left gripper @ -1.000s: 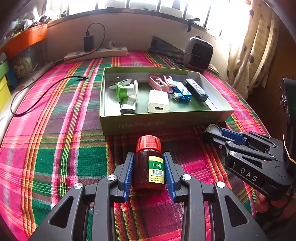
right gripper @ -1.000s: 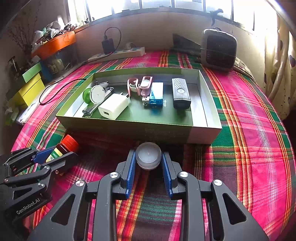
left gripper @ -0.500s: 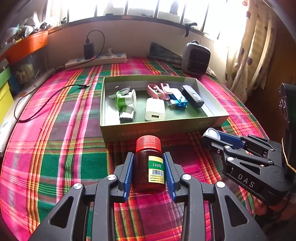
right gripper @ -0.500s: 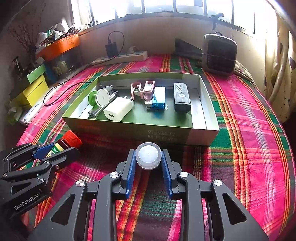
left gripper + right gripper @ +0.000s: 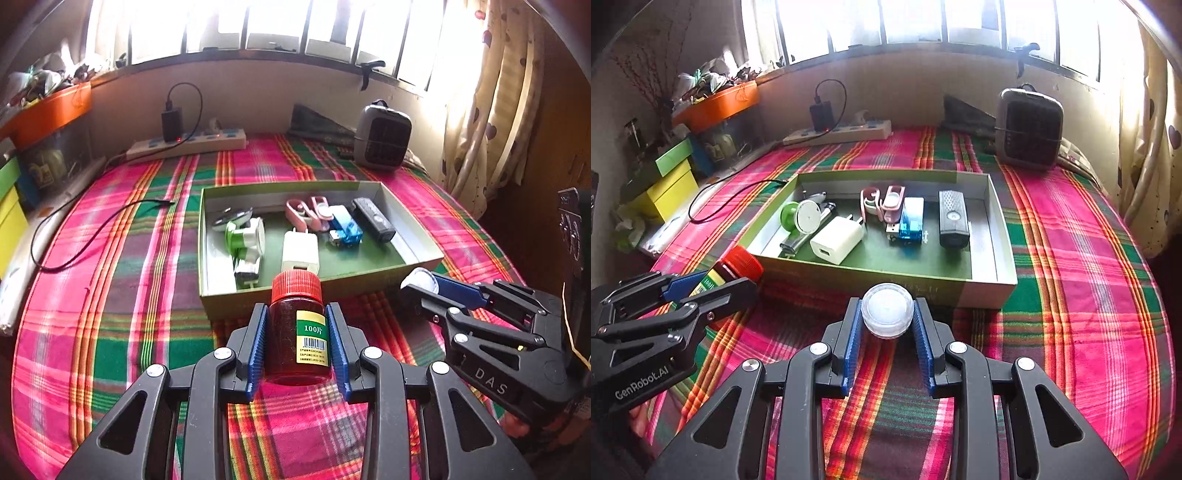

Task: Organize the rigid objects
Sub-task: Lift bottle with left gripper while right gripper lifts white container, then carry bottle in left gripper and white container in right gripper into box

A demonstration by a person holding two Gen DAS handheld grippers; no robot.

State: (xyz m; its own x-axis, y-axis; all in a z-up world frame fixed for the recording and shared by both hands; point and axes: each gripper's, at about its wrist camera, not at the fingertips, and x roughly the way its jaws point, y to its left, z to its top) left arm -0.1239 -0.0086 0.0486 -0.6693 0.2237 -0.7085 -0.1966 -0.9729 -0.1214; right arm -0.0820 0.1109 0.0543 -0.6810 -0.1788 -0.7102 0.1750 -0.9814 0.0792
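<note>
1. The left gripper (image 5: 298, 341) is clamping an upright amber pill bottle (image 5: 297, 332), red-capped and green-labelled, above the plaid cloth (image 5: 110, 295).
2. The right gripper (image 5: 887, 332) is pinching a small clear round jar (image 5: 887, 310).
3. Beyond both, a green tray (image 5: 997, 236) is holding small gadgets.

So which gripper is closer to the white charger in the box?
Left. The left gripper, holding the brown bottle, sits just before the white charger; the right gripper is farther right along the box front.

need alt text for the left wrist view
The left gripper holds an upright brown pill bottle with a red cap above a plaid cloth. Beyond it sits an open green box of small gadgets; the right gripper holds a clear jar nearby.
</note>
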